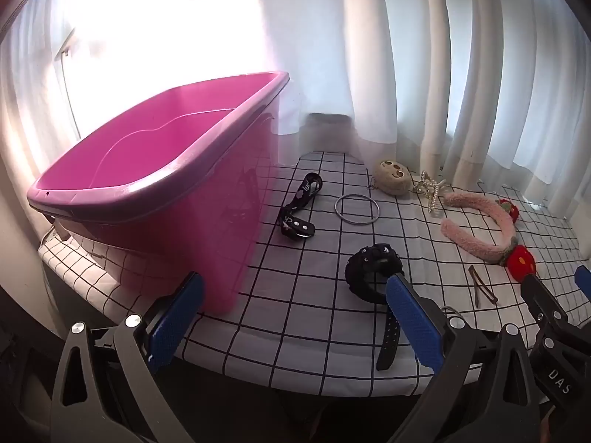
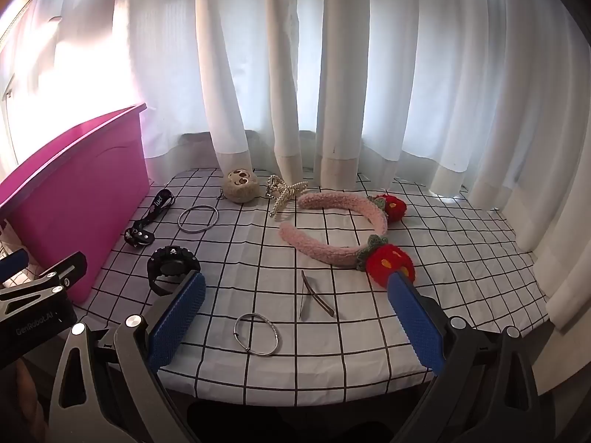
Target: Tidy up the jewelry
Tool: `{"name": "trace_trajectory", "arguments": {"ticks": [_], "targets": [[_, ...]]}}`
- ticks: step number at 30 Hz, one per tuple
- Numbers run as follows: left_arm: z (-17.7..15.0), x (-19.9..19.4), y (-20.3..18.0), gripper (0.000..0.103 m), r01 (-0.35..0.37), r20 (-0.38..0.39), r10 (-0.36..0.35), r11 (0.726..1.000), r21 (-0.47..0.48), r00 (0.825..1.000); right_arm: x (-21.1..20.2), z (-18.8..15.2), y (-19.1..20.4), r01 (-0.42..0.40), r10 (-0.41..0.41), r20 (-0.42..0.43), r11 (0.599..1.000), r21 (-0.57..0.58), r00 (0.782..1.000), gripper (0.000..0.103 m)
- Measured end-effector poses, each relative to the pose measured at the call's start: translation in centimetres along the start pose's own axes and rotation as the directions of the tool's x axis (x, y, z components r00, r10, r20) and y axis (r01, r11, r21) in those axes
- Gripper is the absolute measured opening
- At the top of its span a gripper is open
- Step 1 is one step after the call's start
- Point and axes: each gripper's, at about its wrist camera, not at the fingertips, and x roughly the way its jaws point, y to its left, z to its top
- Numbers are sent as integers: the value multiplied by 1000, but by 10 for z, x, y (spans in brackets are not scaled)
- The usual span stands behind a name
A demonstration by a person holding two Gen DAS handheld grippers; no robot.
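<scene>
On a black-and-white checked cloth point(image 2: 461, 258) lie a black watch point(image 1: 373, 273) point(image 2: 170, 264), a thin silver bangle point(image 2: 257, 334), a brown hair clip point(image 2: 314, 297), a pink fuzzy headband with red strawberries point(image 2: 332, 236), a silver ring bangle point(image 1: 357, 209), a black strap point(image 1: 299, 206), a pearl hair claw point(image 2: 286, 193) and a plush face charm point(image 2: 239, 185). A pink bin point(image 1: 155, 170) stands at the left. My left gripper point(image 1: 295, 288) hangs open just short of the watch. My right gripper point(image 2: 295, 282) is open above the thin bangle and the clip, holding nothing.
White curtains point(image 2: 332, 92) hang close behind the table along the back and right. The table's front edge runs just under both grippers. The bin's inside shows nothing in it. In the right wrist view the left gripper point(image 2: 42, 262) sits beside the bin's near corner.
</scene>
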Motion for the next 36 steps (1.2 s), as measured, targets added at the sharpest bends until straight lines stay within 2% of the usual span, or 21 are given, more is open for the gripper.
{"name": "trace_trajectory", "arguments": {"ticks": [36], "targets": [[-1,0,-2,97,8,-10,-8,1000,-4,1000,-3,2,-6,-1,1,-4,1000,1,1000,94]]}}
